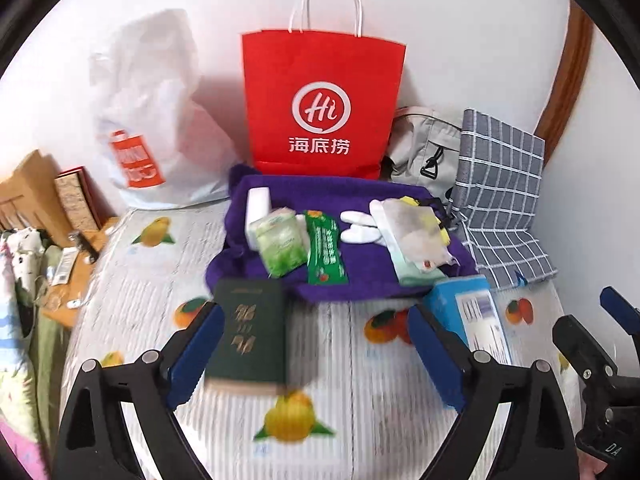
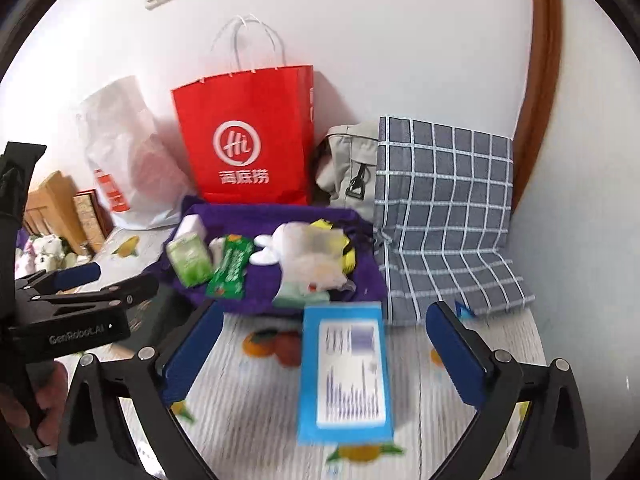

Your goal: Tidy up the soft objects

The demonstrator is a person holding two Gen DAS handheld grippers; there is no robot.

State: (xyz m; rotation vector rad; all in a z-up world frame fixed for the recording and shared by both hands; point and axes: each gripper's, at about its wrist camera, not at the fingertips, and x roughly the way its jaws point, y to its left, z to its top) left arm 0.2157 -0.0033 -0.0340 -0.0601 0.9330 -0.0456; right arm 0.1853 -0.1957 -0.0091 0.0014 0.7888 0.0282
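Note:
A purple cloth (image 1: 280, 196) (image 2: 260, 300) lies on the fruit-print bed sheet (image 1: 344, 400) and holds a green tissue pack (image 1: 280, 246) (image 2: 190, 258), a green sachet (image 1: 324, 252) (image 2: 230, 268), a white block (image 1: 258, 200), white pads (image 1: 358, 226) and a clear pouch (image 1: 412, 232) (image 2: 312, 256). A dark green book (image 1: 250, 344) lies between my left gripper's (image 1: 320, 344) open fingers. A blue packet (image 2: 344, 372) (image 1: 468, 316) lies between my right gripper's (image 2: 324, 344) open fingers. Neither touches its item.
A red paper bag (image 1: 320, 108) (image 2: 248, 136), a white plastic bag (image 1: 148, 120), a grey bag (image 1: 424, 144) and a folded grey checked cloth (image 1: 500, 192) (image 2: 444, 208) stand against the wall. Wooden furniture (image 1: 36, 196) is at the left.

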